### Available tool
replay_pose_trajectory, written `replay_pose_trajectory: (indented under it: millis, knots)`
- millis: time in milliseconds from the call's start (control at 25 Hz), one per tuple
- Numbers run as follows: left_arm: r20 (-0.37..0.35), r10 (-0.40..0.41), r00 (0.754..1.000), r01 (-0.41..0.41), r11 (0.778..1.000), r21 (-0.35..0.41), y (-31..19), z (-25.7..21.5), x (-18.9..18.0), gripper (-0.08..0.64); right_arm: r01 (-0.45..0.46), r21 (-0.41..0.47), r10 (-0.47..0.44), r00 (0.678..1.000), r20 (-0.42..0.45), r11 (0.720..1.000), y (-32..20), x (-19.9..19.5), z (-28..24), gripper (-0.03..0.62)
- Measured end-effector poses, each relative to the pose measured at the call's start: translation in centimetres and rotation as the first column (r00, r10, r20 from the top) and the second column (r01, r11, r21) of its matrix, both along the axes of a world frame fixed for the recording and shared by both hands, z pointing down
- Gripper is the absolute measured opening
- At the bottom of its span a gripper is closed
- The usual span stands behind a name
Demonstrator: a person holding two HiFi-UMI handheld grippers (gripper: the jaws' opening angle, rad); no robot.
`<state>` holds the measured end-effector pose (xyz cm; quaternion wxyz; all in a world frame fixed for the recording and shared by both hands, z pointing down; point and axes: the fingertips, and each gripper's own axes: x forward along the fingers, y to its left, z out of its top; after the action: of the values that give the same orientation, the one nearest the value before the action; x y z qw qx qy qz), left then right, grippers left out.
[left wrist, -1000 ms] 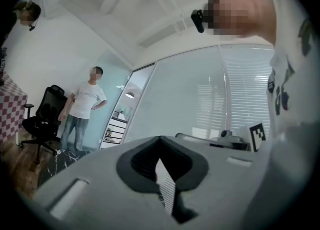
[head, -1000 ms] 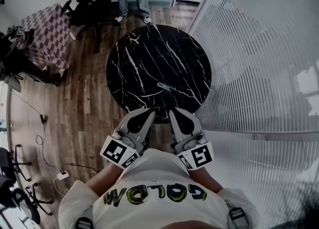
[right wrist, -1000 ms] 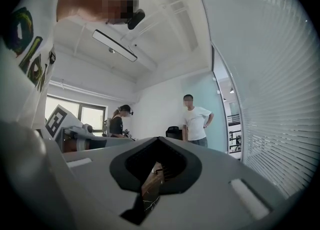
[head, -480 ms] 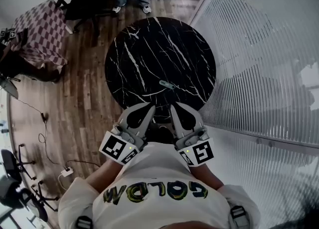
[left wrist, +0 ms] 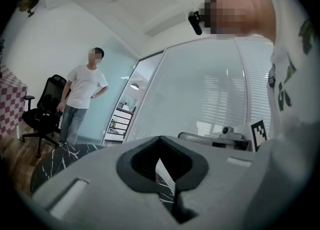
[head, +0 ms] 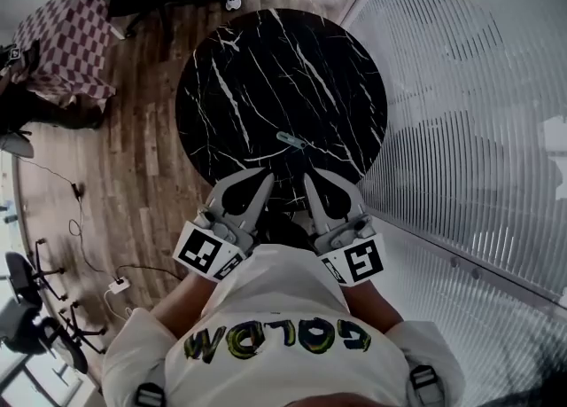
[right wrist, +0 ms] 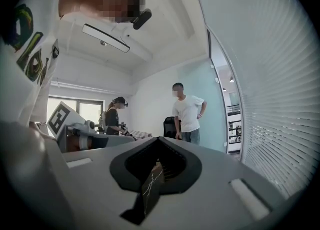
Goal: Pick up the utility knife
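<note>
Item: small pale grey-blue utility knife point(head: 291, 140). It lay flat on the round black white-veined marble tabletop point(head: 230, 77), in the near right part. It was untouched and well apart from both grippers. I judged that it sat in the open so either side could reach it.

Item: left gripper point(head: 262, 180). It was clenched on nothing and held level over the tabletop's near edge, left of the knife.

Item: right gripper point(head: 313, 180). It was likewise clenched and empty, just beside its partner. It stood more in line with the knife, so I judged it the likelier one for the pick, though its jaws would need parting first.
</note>
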<state>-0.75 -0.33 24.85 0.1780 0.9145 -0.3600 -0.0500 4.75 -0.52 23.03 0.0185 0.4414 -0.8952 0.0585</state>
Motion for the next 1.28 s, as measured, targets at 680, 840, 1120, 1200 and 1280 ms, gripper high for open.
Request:
replay_pose_trajectory:
  millis: [680,840,1120,1200,1280]
  knots:
    - [0.048,0.052,0.998,-0.049,0.998,-0.047,-5.3,10.0,1.2,0.003,0.027,-0.138,-0.046,0.990,-0.136,0.990,-5.6,1.1,11.7,0.023]
    - [0.050,0.069,0.996,-0.066,0.995,-0.075,-6.4,13.2,1.7,0.003,0.048,-0.183,-0.082,0.979,-0.185,0.982,-6.5,1.0,15.6,0.040]
    - [0.065,0.106,0.992,-0.098,0.988,-0.124,-7.4,19.2,2.3,0.003,0.074,-0.268,-0.148,0.952,-0.269,0.961,-7.7,1.0,22.6,0.069]
    - [0.063,0.113,0.992,-0.104,0.985,-0.136,-7.6,20.8,2.4,0.003,0.083,-0.282,-0.168,0.942,-0.291,0.956,-8.1,0.9,24.5,0.074]
    - [0.065,0.120,0.991,-0.110,0.983,-0.147,-7.7,22.3,2.5,0.003,0.088,-0.302,-0.185,0.932,-0.312,0.949,-8.4,0.9,26.4,0.083]
